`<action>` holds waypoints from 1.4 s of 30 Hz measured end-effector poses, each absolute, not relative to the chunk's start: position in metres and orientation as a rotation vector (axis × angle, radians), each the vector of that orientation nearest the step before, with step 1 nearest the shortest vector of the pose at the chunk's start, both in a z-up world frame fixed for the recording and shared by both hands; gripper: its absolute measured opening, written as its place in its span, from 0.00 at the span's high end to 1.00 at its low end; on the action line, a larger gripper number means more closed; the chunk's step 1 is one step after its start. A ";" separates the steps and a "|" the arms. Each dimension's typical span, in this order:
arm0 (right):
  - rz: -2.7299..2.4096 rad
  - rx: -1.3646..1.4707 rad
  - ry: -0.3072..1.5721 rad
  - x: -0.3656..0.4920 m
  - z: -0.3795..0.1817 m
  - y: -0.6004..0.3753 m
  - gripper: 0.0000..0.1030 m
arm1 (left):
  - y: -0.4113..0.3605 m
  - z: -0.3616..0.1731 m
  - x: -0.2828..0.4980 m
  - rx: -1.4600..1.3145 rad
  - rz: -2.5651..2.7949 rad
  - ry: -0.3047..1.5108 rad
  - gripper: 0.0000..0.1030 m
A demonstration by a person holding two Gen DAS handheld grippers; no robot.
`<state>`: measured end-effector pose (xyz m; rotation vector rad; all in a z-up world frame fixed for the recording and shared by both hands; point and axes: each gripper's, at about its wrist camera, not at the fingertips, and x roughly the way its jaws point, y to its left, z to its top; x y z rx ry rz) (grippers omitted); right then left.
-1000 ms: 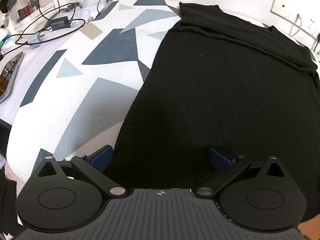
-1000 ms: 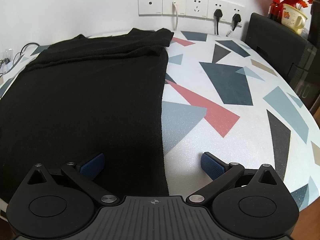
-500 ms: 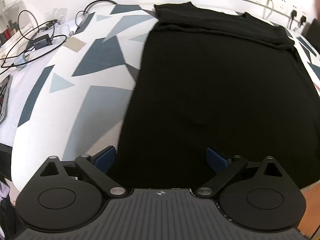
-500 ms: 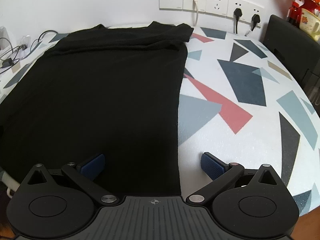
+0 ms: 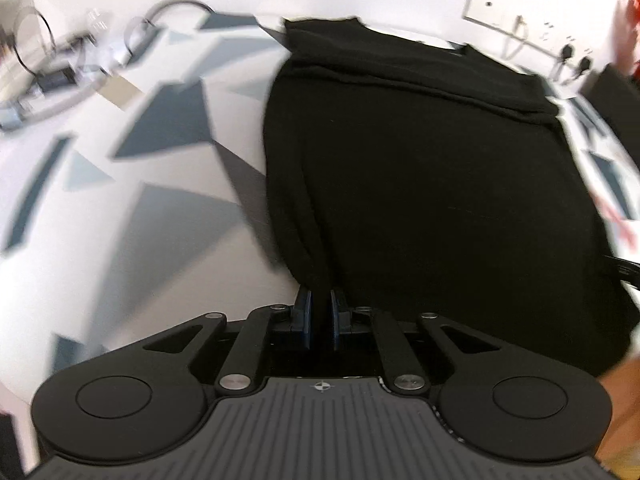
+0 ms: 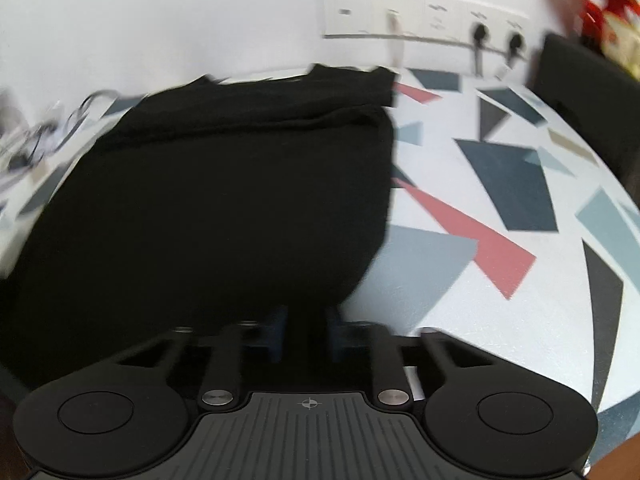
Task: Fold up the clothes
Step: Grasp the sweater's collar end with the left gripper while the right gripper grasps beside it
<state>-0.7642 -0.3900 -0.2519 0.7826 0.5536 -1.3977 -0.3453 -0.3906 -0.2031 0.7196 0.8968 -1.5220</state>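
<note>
Left wrist: cables (image 5: 60, 76) beside black garment (image 5: 432, 184).

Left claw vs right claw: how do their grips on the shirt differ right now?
The left claw pinches the shirt at its left near corner; the right claw takes the right near corner. The left claw's pads sit nearly together on a thin bunch of cloth; the right claw's pads stand a bit wider apart, and blurred. Both are shut on the near hem.
</note>
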 end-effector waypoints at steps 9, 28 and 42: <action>-1.540 0.879 0.481 -0.824 -0.251 -0.385 0.49 | -0.373 -0.203 -0.362 0.756 -1.566 0.905 0.43; -1.354 0.810 0.467 -0.809 -0.245 -0.368 0.93 | -0.370 -0.201 -0.357 0.662 -1.423 0.942 0.94; -1.251 0.947 0.332 -0.852 -0.218 -0.301 0.94 | -0.301 -0.168 -0.360 0.596 -1.456 0.878 0.95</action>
